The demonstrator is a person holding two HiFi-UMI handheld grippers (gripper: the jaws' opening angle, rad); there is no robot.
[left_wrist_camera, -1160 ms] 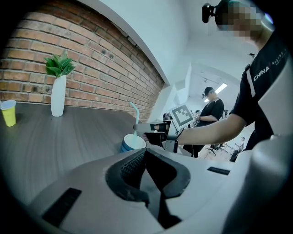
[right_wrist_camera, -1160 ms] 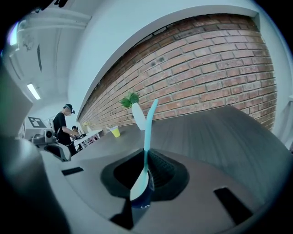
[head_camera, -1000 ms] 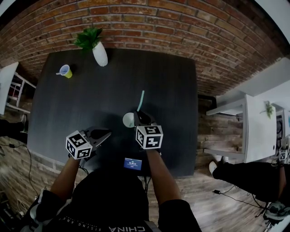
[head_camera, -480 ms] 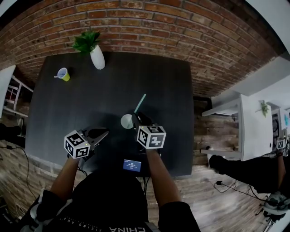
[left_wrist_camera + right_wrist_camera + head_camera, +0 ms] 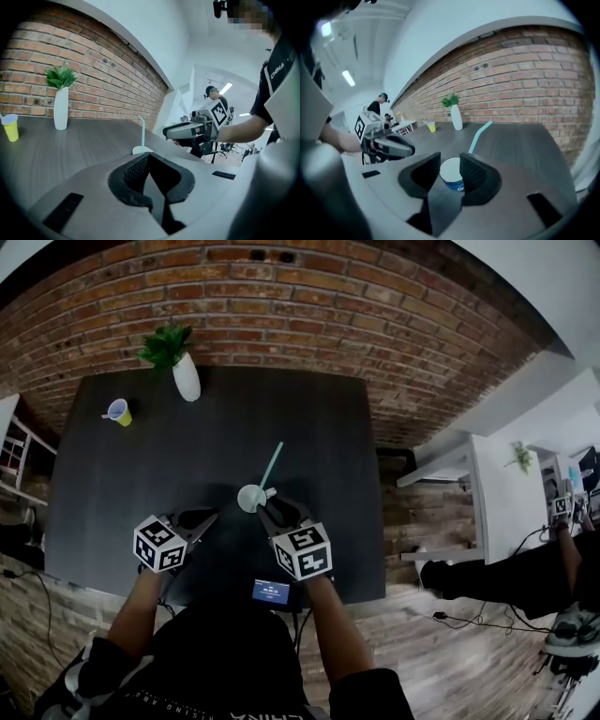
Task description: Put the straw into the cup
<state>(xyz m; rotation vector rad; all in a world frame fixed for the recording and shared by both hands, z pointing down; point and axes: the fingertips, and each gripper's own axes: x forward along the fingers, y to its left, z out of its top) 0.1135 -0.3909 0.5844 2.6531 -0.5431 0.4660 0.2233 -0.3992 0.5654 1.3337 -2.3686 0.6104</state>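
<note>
Let go of straw (image 5: 272,463): leaning in cup (image 5: 250,497) mid-counter (image 5: 319,409), no longer pinched as 1 second ago. Opening right tongs (image 5: 270,511) and backing off, cup between the jaws but unpressed. Holding left tongs (image 5: 204,518) closed, empty, alongside. Looks done; only withdrawing left.

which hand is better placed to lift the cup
Right, probably: the cup shows between the right tongs, which are opening. The left tongs are shut, off to its side.
</note>
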